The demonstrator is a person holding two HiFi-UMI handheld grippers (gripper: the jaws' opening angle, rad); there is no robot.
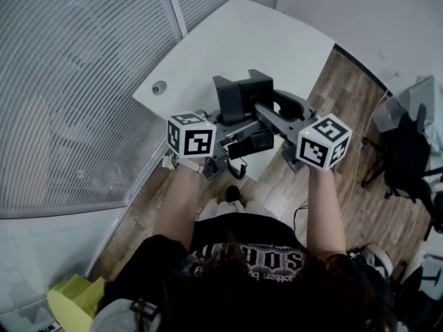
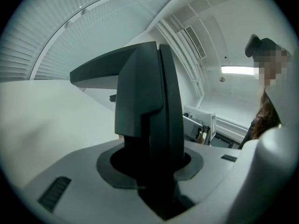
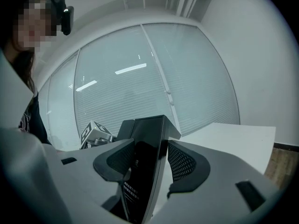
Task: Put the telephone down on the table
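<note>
Together, we held the dark telephone (image 1: 243, 102) with both tools, just over the near edge of the white table (image 1: 228, 40), close in front of our body. The left tongs (image 2: 150, 166) were clamped on a thick, dark, upright part of the set, which filled the gap between the jaws. The right tongs (image 3: 145, 168) were clamped on a thin glossy black panel with small print on it, pressed from both sides by the mesh pads. We judged that the set needed a grip on each side because it was bulky and uneven, and one grip alone might have let it tip. It sat tilted between the two marker cubes. We could not tell whether its base touched the table. Most of the table beyond lay bare, leaving room to set it down.
</note>
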